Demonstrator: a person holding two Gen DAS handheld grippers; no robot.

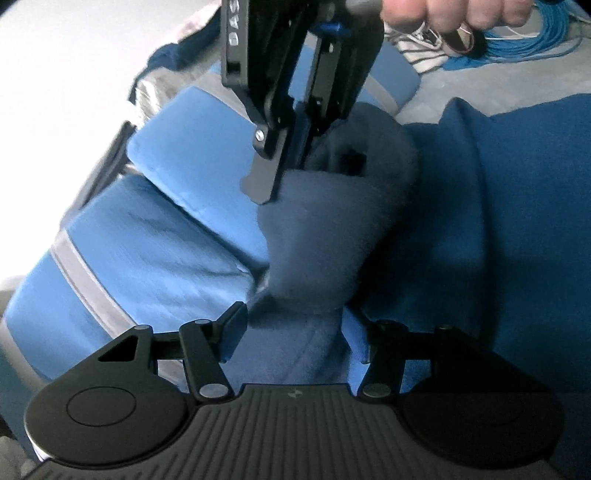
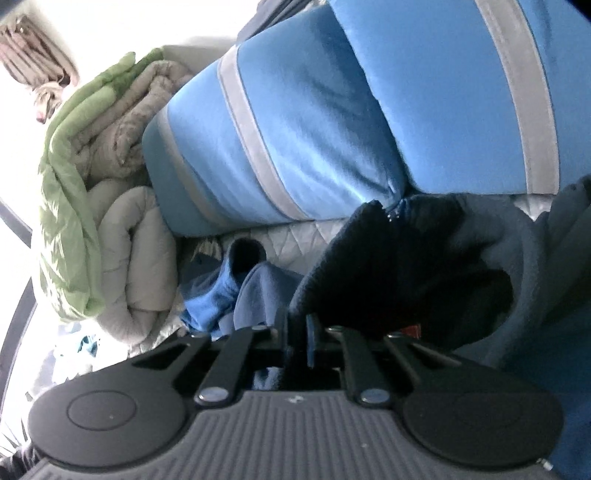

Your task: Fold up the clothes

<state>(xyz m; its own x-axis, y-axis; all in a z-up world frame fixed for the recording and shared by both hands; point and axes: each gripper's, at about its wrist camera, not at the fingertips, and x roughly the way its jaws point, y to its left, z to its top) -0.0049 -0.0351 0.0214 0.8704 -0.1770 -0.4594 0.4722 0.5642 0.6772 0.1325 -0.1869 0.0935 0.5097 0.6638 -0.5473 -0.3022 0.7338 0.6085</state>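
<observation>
A dark blue fleece garment (image 1: 332, 221) is bunched up on the bed, its wider body (image 1: 517, 221) spread to the right. In the left wrist view my right gripper (image 1: 291, 166) comes down from above and is shut on a rolled edge of the garment. In the right wrist view the same gripper (image 2: 297, 332) has its fingers nearly together, pinching a fold of the dark cloth (image 2: 406, 266). My left gripper (image 1: 301, 339) stands open, with a twisted strand of the garment lying loose between its fingers.
Blue cushions with grey stripes (image 1: 177, 166) (image 2: 295, 129) lie along the left. A folded green and grey quilt (image 2: 92, 184) sits beyond them. A person's hand (image 1: 454, 14), a striped cloth (image 1: 417, 51) and coiled blue cable (image 1: 517, 40) are at the far side.
</observation>
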